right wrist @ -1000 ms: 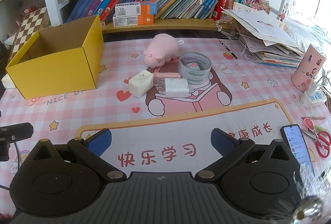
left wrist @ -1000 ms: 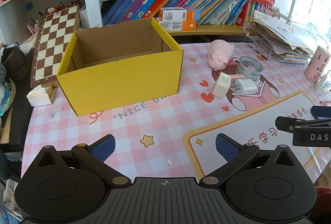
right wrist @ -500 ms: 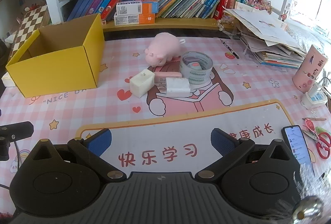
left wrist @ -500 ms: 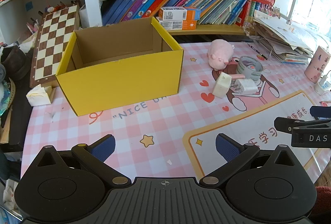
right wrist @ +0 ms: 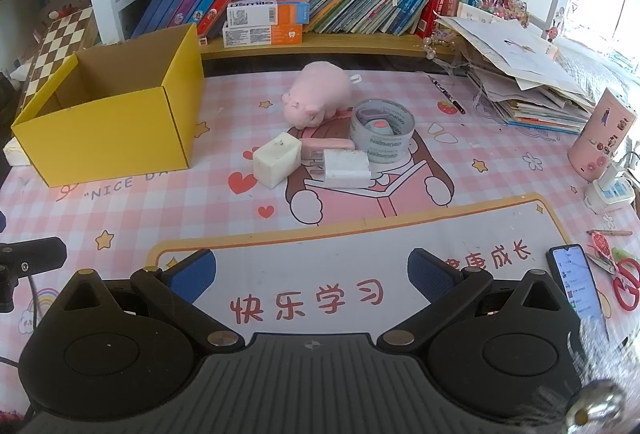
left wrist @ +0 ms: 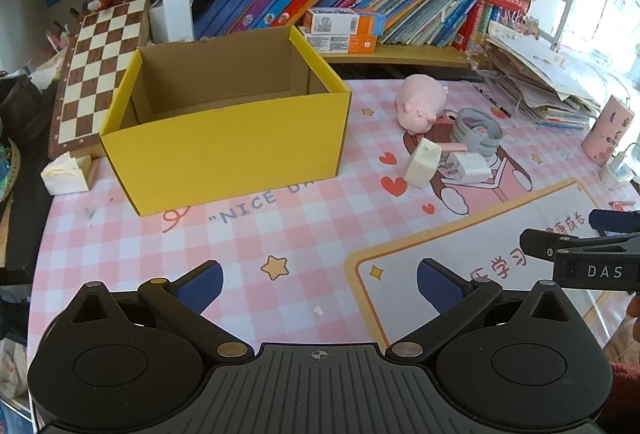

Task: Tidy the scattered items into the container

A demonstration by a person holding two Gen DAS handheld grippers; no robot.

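Closer now to the clutter than a second ago in the right wrist view, with the pig and tape sitting larger and lower; hardly shifted at all in the left wrist view.

Not started, judging by the yellow box (left wrist: 224, 149): brown cardboard inside, nothing lying in what shows of its floor. Stands open-topped at the left of the pink checked mat (right wrist: 132, 209), in front of a leaning chessboard (left wrist: 100, 69).

Left gripper (left wrist: 318, 284) spread wide, nothing between the blue pads (left wrist: 200, 284), hanging above the mat short of the box.

Five things left to move, all bunched to the right of the box and well apart from it. Nearest the box, a white block (right wrist: 277, 161) tipped on an edge. Just beside it a flat pink eraser (right wrist: 326, 144) and a white charger (right wrist: 346, 168) with prongs toward the block. Behind these a plush pink pig (right wrist: 318, 98), soft and rounded, lying on its belly. Right of the pig and touching the charger, a roll of tape (right wrist: 382, 135) flat on the mat with something small inside its ring.

Right gripper (right wrist: 312, 274) likewise released and holding nothing, low over the mat's white panel, aimed at the bunch. Further right, a phone (right wrist: 574, 280) and red scissors (right wrist: 626, 284), probably not part of the job.
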